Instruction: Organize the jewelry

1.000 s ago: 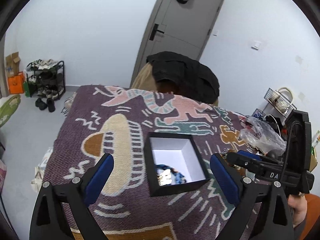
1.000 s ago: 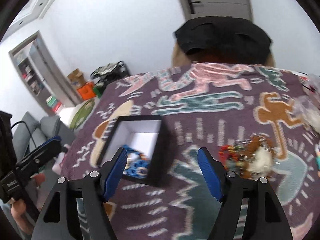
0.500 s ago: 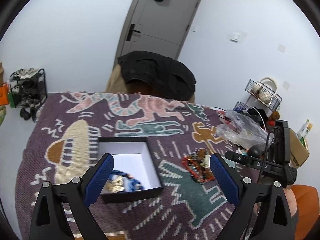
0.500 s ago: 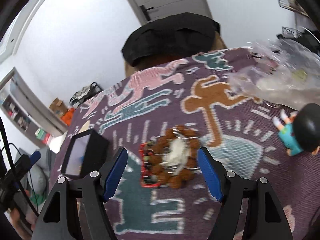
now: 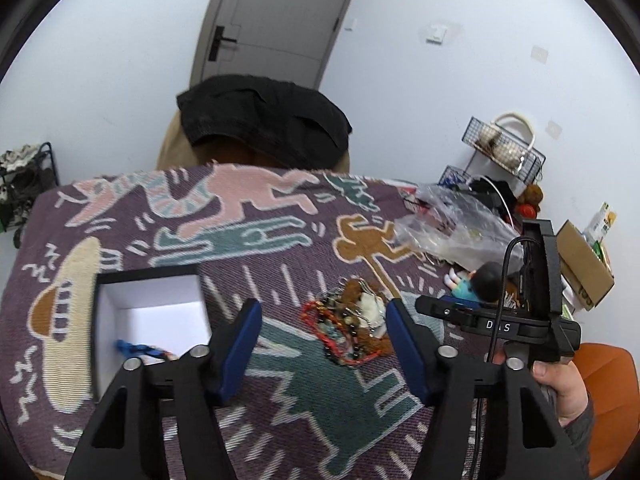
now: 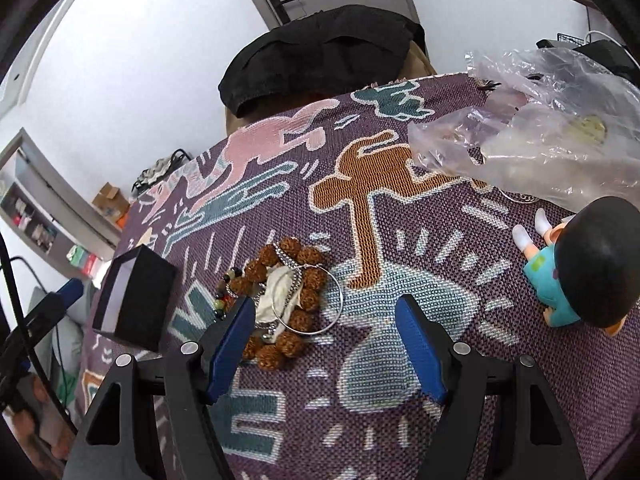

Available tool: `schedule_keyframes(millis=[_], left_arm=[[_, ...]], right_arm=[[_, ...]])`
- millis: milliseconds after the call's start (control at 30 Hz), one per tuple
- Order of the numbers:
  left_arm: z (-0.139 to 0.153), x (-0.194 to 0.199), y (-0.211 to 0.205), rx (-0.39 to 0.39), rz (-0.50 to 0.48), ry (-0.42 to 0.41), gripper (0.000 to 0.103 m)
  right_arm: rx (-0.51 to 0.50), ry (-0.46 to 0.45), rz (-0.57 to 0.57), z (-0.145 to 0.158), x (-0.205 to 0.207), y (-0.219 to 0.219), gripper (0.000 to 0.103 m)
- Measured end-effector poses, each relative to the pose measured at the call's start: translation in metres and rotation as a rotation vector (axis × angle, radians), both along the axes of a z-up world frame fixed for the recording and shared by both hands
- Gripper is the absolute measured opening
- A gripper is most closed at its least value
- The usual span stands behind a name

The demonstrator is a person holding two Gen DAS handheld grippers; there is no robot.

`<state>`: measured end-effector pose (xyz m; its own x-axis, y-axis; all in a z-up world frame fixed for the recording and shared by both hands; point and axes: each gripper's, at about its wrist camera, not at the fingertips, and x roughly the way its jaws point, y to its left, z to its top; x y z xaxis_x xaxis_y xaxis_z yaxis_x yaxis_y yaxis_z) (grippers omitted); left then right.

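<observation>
Right tongs (image 6: 326,342), spread wide and empty, hover nearer the jewelry pile (image 6: 286,298), lying just ahead-left; left tongs (image 5: 324,344) likewise spread.

Home room, shoe rack (image 5: 24,184), door (image 5: 276,20)

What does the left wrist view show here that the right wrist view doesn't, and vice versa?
Only the left wrist view looks into the black box, showing a blue piece inside. Only the right wrist view makes out the thin silver hoop on the jewelry pile. Both show the pile on the patterned cloth, the doll, the plastic bag, and open, empty tongs.
</observation>
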<state>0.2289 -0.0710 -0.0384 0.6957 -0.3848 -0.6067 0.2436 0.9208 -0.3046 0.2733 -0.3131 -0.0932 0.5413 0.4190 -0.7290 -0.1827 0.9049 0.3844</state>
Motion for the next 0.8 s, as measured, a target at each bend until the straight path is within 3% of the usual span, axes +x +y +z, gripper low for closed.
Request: schedule_keyframes(millis=[300, 700, 733, 800], left_arm=[[-0.03, 0.03, -0.037, -0.013, -0.061, 0.115, 0.046], [-0.068, 0.058, -0.06, 0.016, -0.062, 0.232, 0.043], [-0.071, 0.06, -0.06, 0.015, -0.063, 0.24, 0.041], [-0.076, 0.062, -0.061, 0.011, -0.064, 0.256, 0.028]], right_arm=[[0.043, 0.005, 0.014, -0.009, 0.0, -0.011, 0.072], [0.075, 0.006, 0.009, -0.013, 0.003, -0.026, 0.072], [0.076, 0.008, 0.009, -0.013, 0.003, -0.026, 0.072], [0.074, 0.01, 0.013, -0.014, 0.004, -0.026, 0.072]])
